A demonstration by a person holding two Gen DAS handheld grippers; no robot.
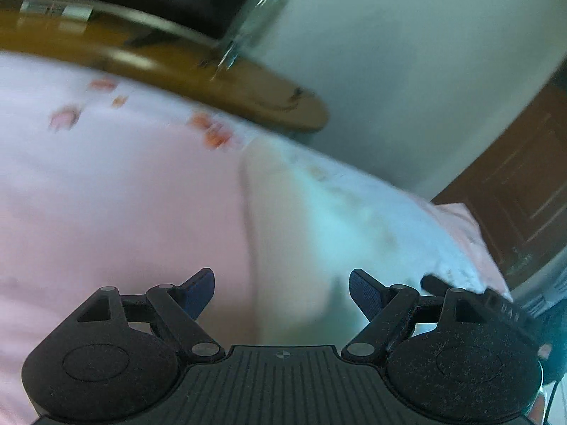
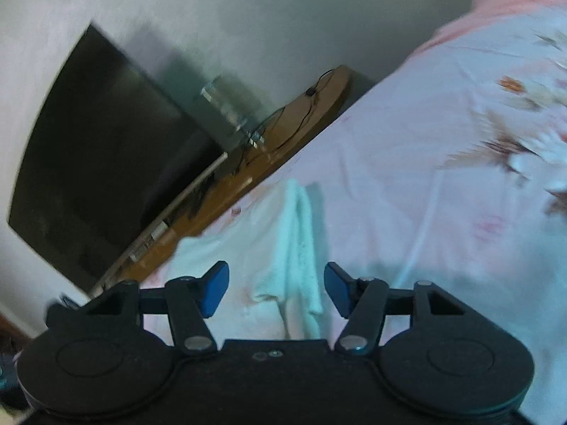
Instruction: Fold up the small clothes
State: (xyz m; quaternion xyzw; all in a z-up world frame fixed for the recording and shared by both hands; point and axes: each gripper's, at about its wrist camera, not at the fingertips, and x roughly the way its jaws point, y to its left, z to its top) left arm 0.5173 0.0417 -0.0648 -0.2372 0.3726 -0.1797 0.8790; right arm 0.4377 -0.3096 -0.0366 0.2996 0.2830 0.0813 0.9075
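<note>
A small pale white-mint garment [image 1: 319, 219] lies on the pink bedsheet [image 1: 106, 194], blurred in the left wrist view. My left gripper [image 1: 281, 294] hovers over the garment's near edge, jaws wide apart, with nothing pressed between the blue pads [image 1: 198, 294]. In the right wrist view the same garment [image 2: 294, 248] shows a raised lengthwise fold. My right gripper [image 2: 276, 288] stands open just above it. The cloth runs through the gap between its jaws, and the pads [image 2: 216, 288] do not touch it.
A brown wooden shelf [image 1: 248, 81] borders the bed, carrying a clear glass [image 1: 255, 24] and thin cables [image 2: 283, 131]. A dark screen [image 2: 99, 156] leans against the white wall. A brown door [image 1: 514, 194] stands at the right. The flower-printed sheet [image 2: 514, 124] spreads to the right.
</note>
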